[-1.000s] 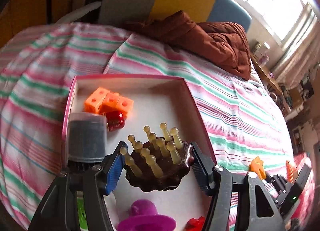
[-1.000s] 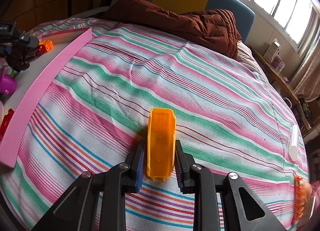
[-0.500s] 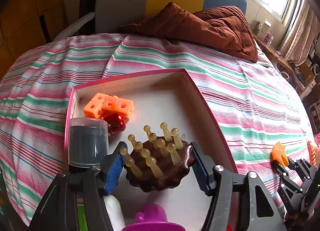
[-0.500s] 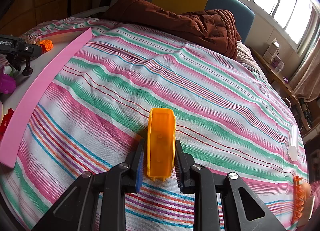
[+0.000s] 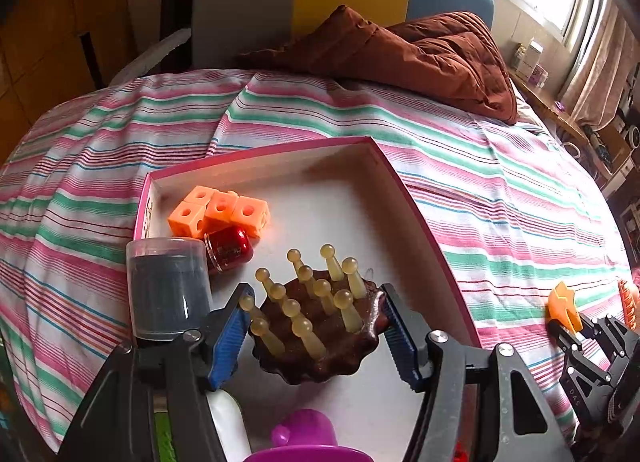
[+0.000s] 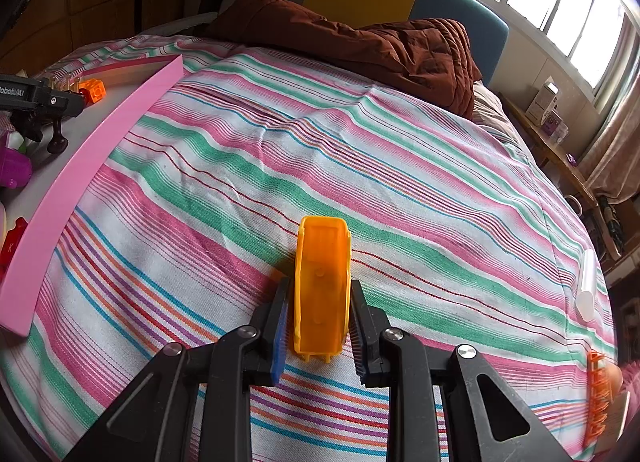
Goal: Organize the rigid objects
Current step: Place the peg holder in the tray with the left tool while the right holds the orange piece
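Note:
My left gripper [image 5: 316,328] is over the pink-rimmed box [image 5: 424,217], its jaws around a brown scalloped peg holder [image 5: 320,346] with several tan pegs; a small gap shows at each pad, so it looks open. In the box lie orange cubes [image 5: 220,211], a red bead jar [image 5: 230,248], a grey-filled clear jar [image 5: 168,290] and a purple piece [image 5: 308,438]. My right gripper [image 6: 318,328] is shut on an orange plastic piece [image 6: 320,282], above the striped bedspread. It also shows in the left wrist view [image 5: 562,306].
The pink box wall [image 6: 80,177] is left of the right gripper. A brown quilt [image 6: 360,37] lies at the bed's head. A white tube [image 6: 588,282] and an orange comb-like piece [image 6: 598,398] lie at the right edge.
The left gripper has risen and tilted back over the box, jaws still around the peg holder. The right gripper with the orange piece has not moved.

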Available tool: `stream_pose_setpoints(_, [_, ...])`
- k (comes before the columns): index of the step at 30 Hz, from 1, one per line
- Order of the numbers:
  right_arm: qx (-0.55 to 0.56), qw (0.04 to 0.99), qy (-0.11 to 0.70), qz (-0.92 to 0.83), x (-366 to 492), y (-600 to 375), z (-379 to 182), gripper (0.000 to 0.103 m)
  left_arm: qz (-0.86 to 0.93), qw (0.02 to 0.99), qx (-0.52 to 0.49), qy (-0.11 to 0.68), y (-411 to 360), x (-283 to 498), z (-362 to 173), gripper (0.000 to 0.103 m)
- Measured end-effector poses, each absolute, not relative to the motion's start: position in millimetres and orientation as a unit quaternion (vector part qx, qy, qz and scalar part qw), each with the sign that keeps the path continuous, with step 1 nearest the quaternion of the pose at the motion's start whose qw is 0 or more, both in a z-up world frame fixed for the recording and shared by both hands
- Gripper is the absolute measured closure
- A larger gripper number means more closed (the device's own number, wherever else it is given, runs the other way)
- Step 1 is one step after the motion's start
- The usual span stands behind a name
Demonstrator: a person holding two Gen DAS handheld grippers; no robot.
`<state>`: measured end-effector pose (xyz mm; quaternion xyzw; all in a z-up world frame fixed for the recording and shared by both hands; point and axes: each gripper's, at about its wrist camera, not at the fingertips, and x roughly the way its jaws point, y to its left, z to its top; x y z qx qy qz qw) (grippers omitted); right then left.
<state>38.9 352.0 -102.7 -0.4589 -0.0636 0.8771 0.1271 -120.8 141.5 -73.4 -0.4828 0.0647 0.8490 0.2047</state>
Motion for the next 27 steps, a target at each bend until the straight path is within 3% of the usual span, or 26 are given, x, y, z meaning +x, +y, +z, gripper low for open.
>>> stream_pose_setpoints(27, [-0.458, 0.128, -0.064, 0.877, 39.3, 351.5, -102.9, 0.077, 0.872, 0.202, -0.441, 0.064, 133.9, -96.4, -49.0, 0.035])
